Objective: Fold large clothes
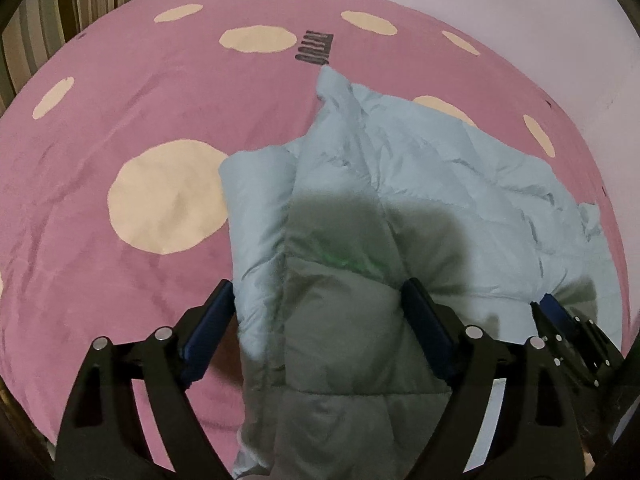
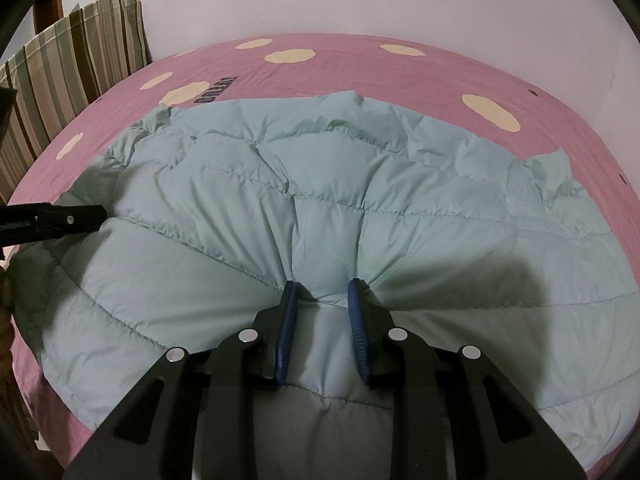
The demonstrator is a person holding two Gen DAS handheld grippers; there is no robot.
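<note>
Item: pale blue quilted jacket (image 2: 320, 208), a large padded garment, lying spread on the pink spotted bed sheet (image 1: 100, 128). In the right wrist view its bulk is running side to side across the bed, so the long axis is crosswise to both claws. A striped pillow (image 2: 80, 48) is standing at the far left against the wall.

Right claw (image 2: 322, 292): pinching a ridge of the jacket's near edge. Both blue pads are pressing into the padding, and stitch lines are converging on the pinch. The fabric is fanning out ahead of this claw, toward the wall.

Left claw (image 1: 320, 296): standing spread wide, straddling a thick, doubled-over part of the jacket at its left end. The left pad (image 1: 212, 320) is sitting just outside the fabric's left edge; the right pad (image 1: 424, 320) is lying against the padding. The jaws do not appear to be squeezing, so this reads as loose, not a hold.

Governing relation: the left end of the garment is lying directly between and ahead of the left claw, which is the nearer one to that end, while the right claw, visible at the left view's lower right, is anchoring the edge just beside it. Any fold would probably be carrying the left end across the long axis, toward the right.
</note>
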